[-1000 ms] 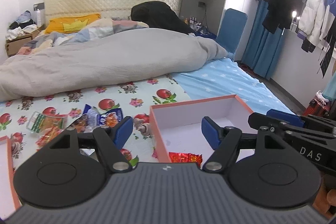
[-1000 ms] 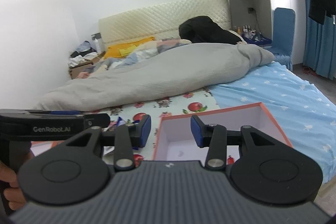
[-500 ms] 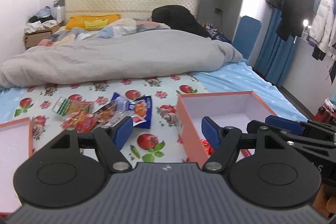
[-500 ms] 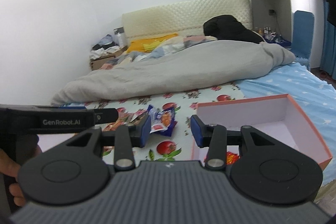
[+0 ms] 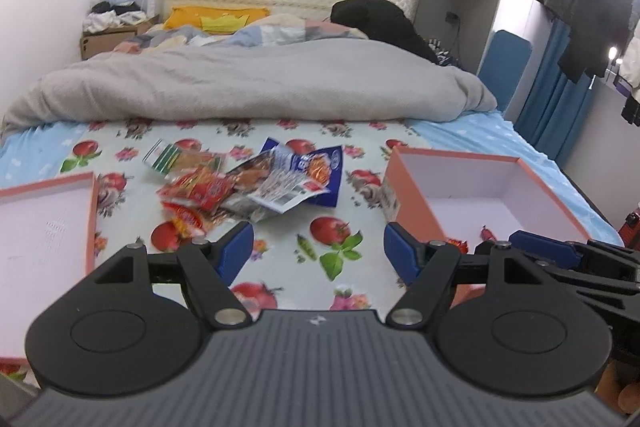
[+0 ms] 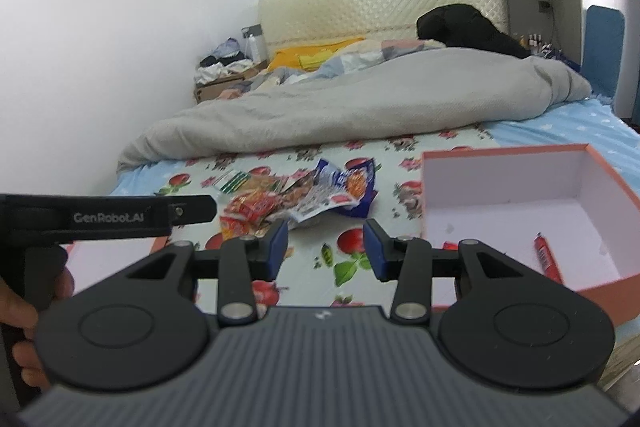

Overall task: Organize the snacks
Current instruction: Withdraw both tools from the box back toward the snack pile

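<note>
A pile of snack packets [image 5: 248, 183] lies on the flowered bed sheet; it also shows in the right wrist view [image 6: 296, 199]. It holds red packets [image 5: 200, 191], a blue bag [image 5: 316, 167] and a green-striped packet [image 5: 168, 155]. An orange box with a white inside [image 5: 412, 187] stands to the right [image 6: 600, 163] and holds a red stick snack [image 6: 546, 257]. My left gripper [image 5: 318, 253] is open and empty, just short of the pile. My right gripper [image 6: 326, 247] is open and empty, between pile and box.
An orange box lid [image 5: 90, 211] lies at the left. A grey duvet [image 5: 260, 83] covers the far half of the bed. A blue chair [image 5: 508, 67] and hanging clothes [image 5: 592, 15] stand at the right. The left gripper's body [image 6: 100, 217] crosses the right wrist view.
Both grippers have swung left from the orange box toward the snack pile, which is now ahead of them. Both stay open and empty.
</note>
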### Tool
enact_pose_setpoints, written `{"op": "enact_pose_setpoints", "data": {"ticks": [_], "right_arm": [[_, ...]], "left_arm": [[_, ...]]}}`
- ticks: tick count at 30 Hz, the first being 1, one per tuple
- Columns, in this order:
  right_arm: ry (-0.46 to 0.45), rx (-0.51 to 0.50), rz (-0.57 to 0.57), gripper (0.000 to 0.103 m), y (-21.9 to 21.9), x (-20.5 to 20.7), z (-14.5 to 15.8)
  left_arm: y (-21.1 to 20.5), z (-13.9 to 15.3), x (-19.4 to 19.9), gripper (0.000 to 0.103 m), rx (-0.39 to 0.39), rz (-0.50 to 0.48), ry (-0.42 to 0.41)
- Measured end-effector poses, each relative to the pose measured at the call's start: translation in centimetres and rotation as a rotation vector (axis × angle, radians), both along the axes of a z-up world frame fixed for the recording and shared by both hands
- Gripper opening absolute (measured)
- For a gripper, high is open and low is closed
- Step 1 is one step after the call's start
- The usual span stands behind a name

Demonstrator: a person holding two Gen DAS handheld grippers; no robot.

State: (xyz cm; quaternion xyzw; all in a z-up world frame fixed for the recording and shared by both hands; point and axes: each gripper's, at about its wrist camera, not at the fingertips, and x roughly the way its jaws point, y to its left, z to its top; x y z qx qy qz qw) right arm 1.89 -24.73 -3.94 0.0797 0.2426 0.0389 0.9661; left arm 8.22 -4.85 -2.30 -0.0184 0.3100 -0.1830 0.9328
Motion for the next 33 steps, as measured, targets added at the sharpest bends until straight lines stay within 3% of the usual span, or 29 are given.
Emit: {"op": "enact_pose_setpoints", "data": {"ticks": [19, 24, 33], "right_arm": [[0.04, -0.028, 0.057, 0.044, 2.8, -0.3, -2.2], [0.057, -0.069, 0.082, 0.044, 3.1, 0.7, -2.5], [0.108, -0.036, 0.097, 0.044, 2.8, 5.9, -4.6]], "left_arm": [[3.9, -4.0, -1.1, 0.076, -0.028, 0.099, 0.056], [3.7, -5.5, 0.5, 0.076, -0.029, 0.101, 0.079], [3.9, -8.8, 5.7, 0.076, -0.015, 0.144, 0.14]]}}
